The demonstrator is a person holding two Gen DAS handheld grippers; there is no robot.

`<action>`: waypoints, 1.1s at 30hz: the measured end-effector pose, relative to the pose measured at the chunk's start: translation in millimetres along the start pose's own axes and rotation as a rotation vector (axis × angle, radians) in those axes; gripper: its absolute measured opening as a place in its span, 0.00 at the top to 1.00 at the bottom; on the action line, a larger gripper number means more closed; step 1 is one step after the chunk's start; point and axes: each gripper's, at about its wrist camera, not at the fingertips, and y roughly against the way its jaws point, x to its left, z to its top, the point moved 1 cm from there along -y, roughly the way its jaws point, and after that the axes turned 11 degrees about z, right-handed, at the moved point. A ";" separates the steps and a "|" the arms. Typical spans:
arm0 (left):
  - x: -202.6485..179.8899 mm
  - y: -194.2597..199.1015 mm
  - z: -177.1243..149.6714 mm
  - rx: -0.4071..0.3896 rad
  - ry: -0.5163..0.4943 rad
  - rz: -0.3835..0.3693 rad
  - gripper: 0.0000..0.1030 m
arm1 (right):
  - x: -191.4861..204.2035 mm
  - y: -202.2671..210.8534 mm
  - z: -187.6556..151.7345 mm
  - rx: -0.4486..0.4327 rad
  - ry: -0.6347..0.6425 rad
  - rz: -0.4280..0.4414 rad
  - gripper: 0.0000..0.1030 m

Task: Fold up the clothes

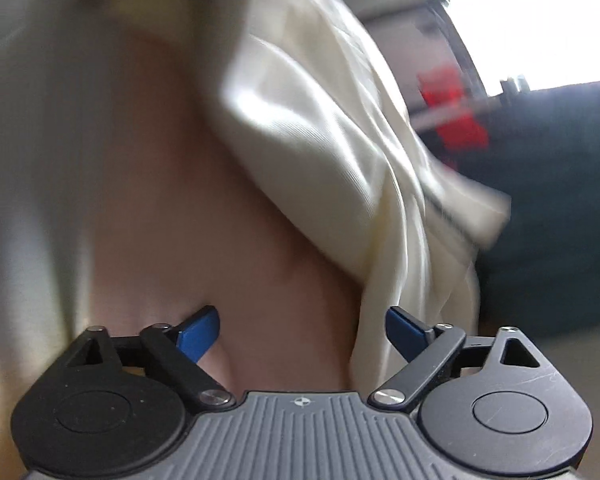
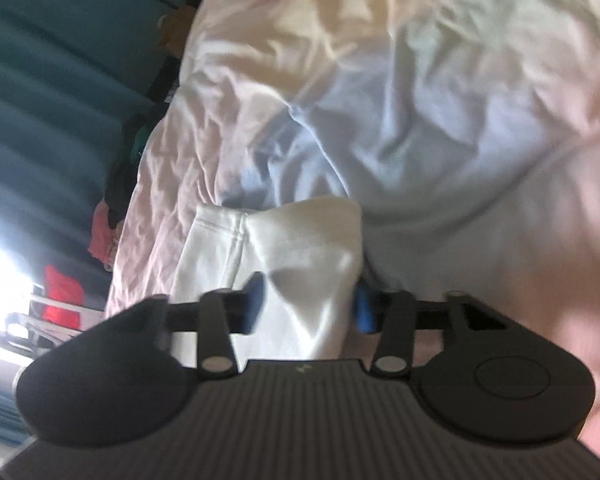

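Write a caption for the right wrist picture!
Right gripper pinches a white garment above a rumpled pink bedsheet.

Quick tally from what we can see — two grippers, one per view. The left gripper [image 1: 302,334] has two blue fingertips [image 1: 200,334], and the right gripper [image 2: 309,303] has two as well, so four blue tips total.

Clothes: we count one white garment [image 2: 296,276] in the right view, and one cream-white garment [image 1: 320,152] in the left view — we can't tell if it's the same piece. One rumpled pale bedsheet [image 2: 420,100] under it all.

Off to the side we get one red thing [image 2: 62,294], too blurry to name, one pinkish bundle [image 2: 102,236] and one dark pile [image 2: 120,172] beside the sheet. One teal padded surface [image 2: 52,80], too.
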 end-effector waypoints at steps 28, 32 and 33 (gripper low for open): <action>58.5 112.8 127.6 -0.195 0.230 0.123 0.75 | -4.7 44.4 29.3 -0.313 0.025 -0.011 0.94; 62.5 145.0 132.9 -0.183 0.153 0.121 0.77 | -8.4 53.2 31.4 -0.313 0.008 -0.003 0.94; 63.6 153.1 134.1 -0.180 0.135 0.120 0.78 | -9.2 56.9 31.3 -0.316 0.002 -0.008 0.94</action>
